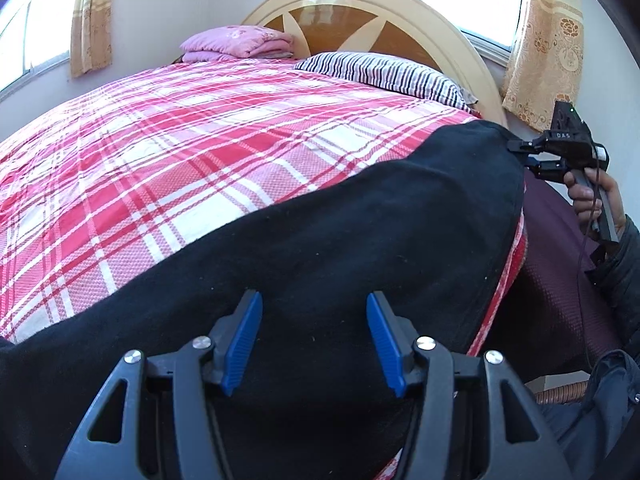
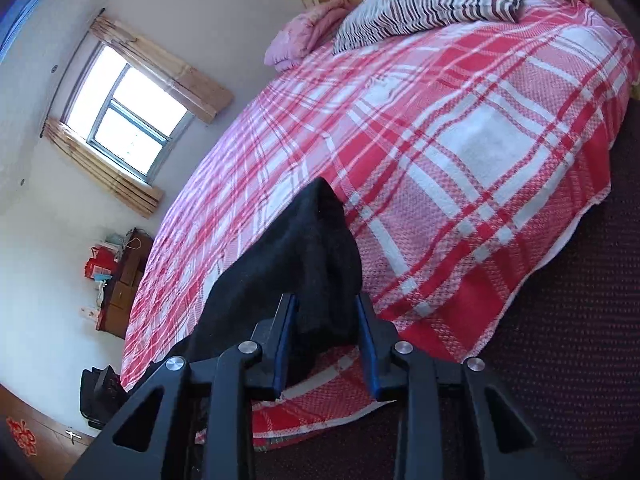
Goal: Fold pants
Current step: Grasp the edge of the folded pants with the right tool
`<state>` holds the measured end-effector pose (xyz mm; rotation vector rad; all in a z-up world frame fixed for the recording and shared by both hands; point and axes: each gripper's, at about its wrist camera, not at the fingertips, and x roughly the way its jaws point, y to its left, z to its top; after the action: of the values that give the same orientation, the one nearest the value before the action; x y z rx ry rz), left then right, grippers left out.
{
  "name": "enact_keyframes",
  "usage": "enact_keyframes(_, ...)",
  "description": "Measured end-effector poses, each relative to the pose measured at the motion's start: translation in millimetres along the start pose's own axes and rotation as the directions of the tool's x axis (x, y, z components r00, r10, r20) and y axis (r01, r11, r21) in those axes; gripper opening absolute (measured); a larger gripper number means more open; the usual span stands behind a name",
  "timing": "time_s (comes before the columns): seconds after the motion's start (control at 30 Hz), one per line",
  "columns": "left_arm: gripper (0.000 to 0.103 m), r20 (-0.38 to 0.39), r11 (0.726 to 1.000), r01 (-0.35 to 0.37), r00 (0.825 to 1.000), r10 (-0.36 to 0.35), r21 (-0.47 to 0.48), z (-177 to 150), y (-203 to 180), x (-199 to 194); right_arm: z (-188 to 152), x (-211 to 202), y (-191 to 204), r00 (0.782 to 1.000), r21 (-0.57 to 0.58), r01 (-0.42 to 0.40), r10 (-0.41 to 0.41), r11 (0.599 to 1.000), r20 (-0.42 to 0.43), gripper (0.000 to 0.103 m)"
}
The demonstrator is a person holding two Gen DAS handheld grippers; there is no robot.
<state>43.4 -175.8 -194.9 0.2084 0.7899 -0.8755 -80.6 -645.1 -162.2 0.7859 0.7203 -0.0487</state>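
A: Left gripper [image 1: 314, 340]: jaws apart, blue pads [image 1: 244, 344] clear of cloth, hovering over black pants [image 1: 320, 232].
B: Right gripper [image 2: 326, 344]?
A: Jaws part-closed, pants end [image 2: 316, 264] bunched between pads; contact can't tell.
B: Pants location?
A: Spread along near edge of plaid bedspread [image 1: 180, 140]. Striped pillow [image 1: 384, 74] and pink folded blanket [image 1: 236, 42] well apart, by headboard [image 1: 340, 12].

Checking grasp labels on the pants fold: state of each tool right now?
Left tool: open above the black pants, holding nothing.
Right tool: jaws around a bunched end of the pants; firm grip cannot be told.
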Motion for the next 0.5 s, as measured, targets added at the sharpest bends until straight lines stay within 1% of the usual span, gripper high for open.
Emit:
enact_keyframes(0.1,0.057,-0.004,1.000,0.001,1.000,-0.001,-0.001,-1,1,1,0,-2,3,0.999,0.006,-0.037,0.037,0.999,0.027,0.031)
enact_keyframes(0.13,0.057,-0.005,1.000,0.001,1.000,-0.001,0.000,-1,1,1,-1,1,3,0.999,0.005,-0.040,0.040,0.999,0.028,0.031)
enact_keyframes(0.2,0.058,-0.005,1.000,0.001,1.000,-0.001,0.001,-1,1,2,-3,10,2,0.999,-0.018,-0.019,0.020,1.000,0.026,0.031)
enact_keyframes(0.27,0.058,-0.006,1.000,0.001,1.000,-0.001,0.005,0,1,2,-4,10,1,0.999,-0.017,-0.034,0.034,0.999,0.038,0.031)
enact_keyframes(0.3,0.058,-0.006,1.000,0.002,1.000,-0.002,0.004,0,1,2,-3,8,1,0.999,-0.011,-0.036,0.037,0.999,0.040,0.026)
enact_keyframes(0.37,0.058,-0.007,1.000,0.003,1.000,-0.003,0.001,0,1,2,-3,7,1,0.998,-0.003,-0.039,0.039,0.999,0.048,0.021)
enact_keyframes(0.5,0.058,-0.005,1.000,0.000,1.000,0.000,-0.008,0,2,-1,-2,9,0,0.998,-0.003,-0.019,0.019,1.000,0.056,0.020)
